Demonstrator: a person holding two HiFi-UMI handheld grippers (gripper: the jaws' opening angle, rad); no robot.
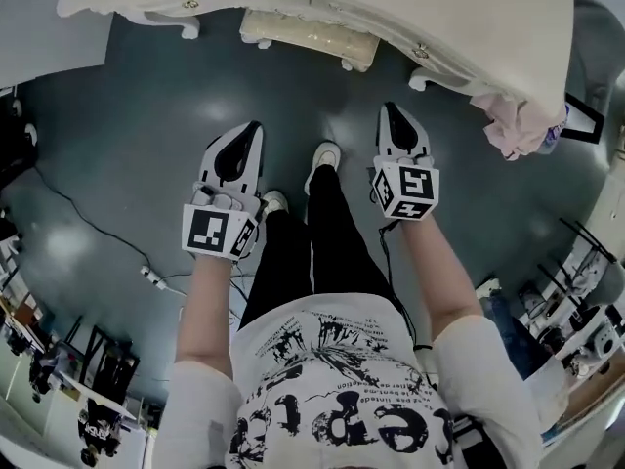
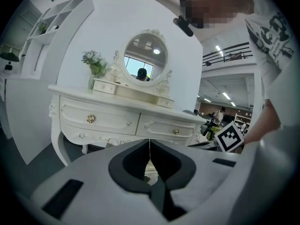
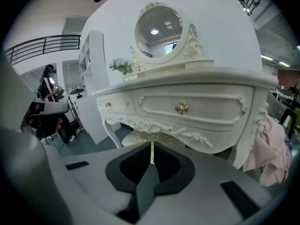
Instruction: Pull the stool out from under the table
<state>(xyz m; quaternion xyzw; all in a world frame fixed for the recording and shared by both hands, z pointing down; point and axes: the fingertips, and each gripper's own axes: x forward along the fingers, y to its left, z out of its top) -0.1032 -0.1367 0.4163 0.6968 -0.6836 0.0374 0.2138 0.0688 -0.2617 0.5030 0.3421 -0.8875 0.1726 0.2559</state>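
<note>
The stool [image 1: 308,37] sits tucked under the table's [image 1: 459,27] front edge, between its legs; left tool [image 1: 252,135] and right tool [image 1: 394,115] point toward it, each pressed together and empty, apparently ready to reach in.

Cream-white table [image 3: 215,104] with gold knobs [image 3: 182,108], cream stool [image 1: 312,35], dark grey-blue floor [image 1: 146,115], pink cloth [image 1: 518,125].

Stool [image 1: 308,37] mostly hidden under table [image 1: 449,18], table cut off by head view's top edge
</note>
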